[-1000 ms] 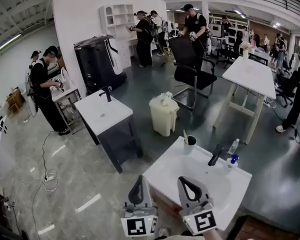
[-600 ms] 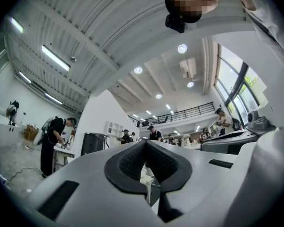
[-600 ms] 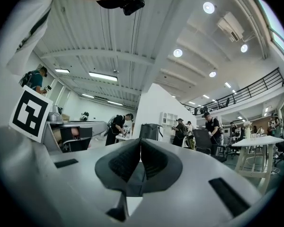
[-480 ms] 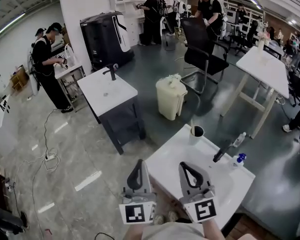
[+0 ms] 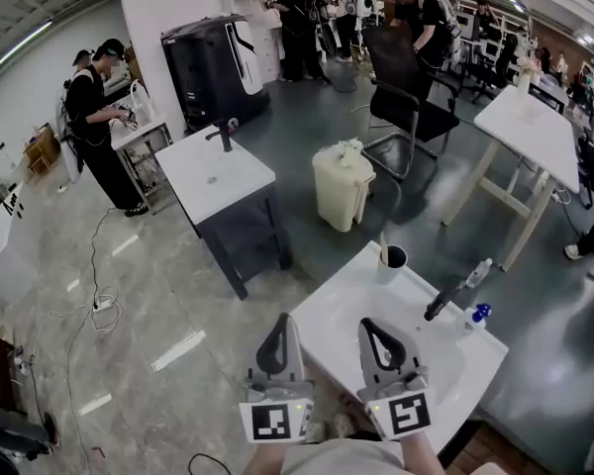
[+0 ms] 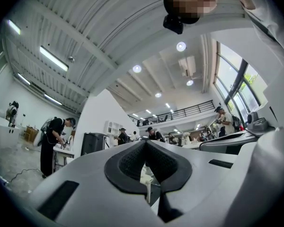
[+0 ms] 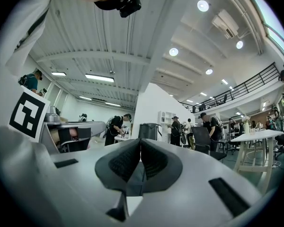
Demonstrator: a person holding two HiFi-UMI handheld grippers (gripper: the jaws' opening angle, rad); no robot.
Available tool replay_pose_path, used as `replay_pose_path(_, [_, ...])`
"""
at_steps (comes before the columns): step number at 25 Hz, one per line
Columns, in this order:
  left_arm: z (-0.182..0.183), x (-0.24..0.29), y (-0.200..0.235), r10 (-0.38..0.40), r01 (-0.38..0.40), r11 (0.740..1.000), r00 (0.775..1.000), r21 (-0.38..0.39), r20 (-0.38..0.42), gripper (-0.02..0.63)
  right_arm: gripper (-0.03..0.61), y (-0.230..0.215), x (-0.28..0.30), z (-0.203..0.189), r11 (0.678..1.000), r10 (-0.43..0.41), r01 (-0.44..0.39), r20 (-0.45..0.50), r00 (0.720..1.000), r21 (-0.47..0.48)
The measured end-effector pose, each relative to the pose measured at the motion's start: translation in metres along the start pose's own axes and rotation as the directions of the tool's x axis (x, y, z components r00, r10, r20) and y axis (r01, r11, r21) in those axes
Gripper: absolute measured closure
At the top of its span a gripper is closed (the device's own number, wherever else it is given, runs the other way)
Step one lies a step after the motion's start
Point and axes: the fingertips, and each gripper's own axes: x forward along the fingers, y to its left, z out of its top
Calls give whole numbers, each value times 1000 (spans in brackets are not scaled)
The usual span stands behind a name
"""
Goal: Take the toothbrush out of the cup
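Note:
A white cup (image 5: pixel 391 259) with a dark inside stands on the far left corner of the white sink top (image 5: pixel 343 310). A pale toothbrush (image 5: pixel 383 244) sticks up out of it. My left gripper (image 5: pixel 281 320) is held over the sink's near left edge, shut and empty. My right gripper (image 5: pixel 370 324) is beside it over the near part of the sink, also shut and empty. Both are well short of the cup and point slightly upward. In the left gripper view the pads (image 6: pixel 132 162) meet, and in the right gripper view the pads (image 7: pixel 154 161) touch too. Neither gripper view shows the cup.
A black faucet (image 5: pixel 442 301) rises at the sink's back, with a clear bottle (image 5: pixel 478 272) and a blue-capped bottle (image 5: pixel 472 315) beside it. Beyond are a cream bin (image 5: pixel 342 186), a second sink stand (image 5: pixel 218 178), an office chair (image 5: pixel 406 97), a white table (image 5: pixel 530 127) and several people.
The head view has shifted, so the sink and cup sit a little higher and further right. Both grippers have drifted slightly with it and stay shut, side by side.

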Motion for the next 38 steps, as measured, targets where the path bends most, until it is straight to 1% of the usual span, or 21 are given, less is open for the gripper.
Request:
replay_pose_path(3, [-1, 1, 1, -3, 3, 1000, 1000, -12, -8, 598, 566, 0, 2, -2, 1000, 0, 0, -6, 1000, 0])
replay_pose_path(6, [3, 5, -2, -52, 53, 998, 998, -40, 24, 597, 566, -1, 2, -5, 1000, 0, 0, -17, 1000, -5])
replay_pose_path(8, [5, 11, -4, -83, 84, 996, 996, -25, 39, 597, 566, -4, 2, -7, 1000, -8, 8, -25, 1000, -14])
replay_pose_path(9, [3, 15, -6, -90, 91, 996, 996, -19, 29, 597, 566, -7, 1, -7, 1000, -17, 16, -30, 999, -15])
replay_pose_path(12, [-9, 34, -18, -87, 86, 996, 996, -5, -34, 597, 566, -18, -6, -9, 999, -51, 50, -42, 998, -14])
replay_pose_path(14, [-12, 45, -26, -92, 92, 996, 995, 1, -42, 597, 566, -27, -12, -12, 997, -74, 73, -47, 996, -19])
replay_pose_path(18, [-17, 65, -39, -133, 132, 991, 990, -19, -49, 594, 566, -44, -24, -17, 993, -121, 119, -65, 991, -22])
replay_pose_path(22, [-19, 90, -56, -184, 182, 982, 982, -40, -41, 543, 566, -56, -32, -23, 987, -161, 161, -83, 984, -6])
replay_pose_path(25, [-24, 110, -67, -209, 208, 978, 977, -29, -37, 489, 566, -63, -34, -26, 985, -173, 175, -88, 981, 7])
replay_pose_path(27, [-29, 124, -76, -229, 227, 972, 972, -56, -49, 463, 566, -66, -34, -29, 984, -176, 177, -89, 980, 10])
replay_pose_path(29, [-40, 137, -85, -245, 240, 968, 967, -77, -72, 449, 566, -69, -34, -31, 983, -178, 180, -89, 980, 17])
replay_pose_path(31, [-57, 151, -93, -258, 251, 965, 960, -79, -106, 439, 566, -71, -34, -34, 983, -180, 183, -89, 980, 22])
replay_pose_path(33, [-77, 163, -102, -269, 257, 962, 952, -94, -147, 407, 566, -73, -35, -36, 983, -180, 183, -89, 980, 25])
replay_pose_path(36, [-104, 177, -113, -284, 260, 956, 936, -137, -208, 353, 566, -76, -35, -40, 982, -182, 185, -93, 979, 27])
replay_pose_path(38, [-120, 186, -121, -301, 265, 949, 922, -169, -243, 345, 566, -78, -36, -43, 981, -187, 191, -101, 977, 30])
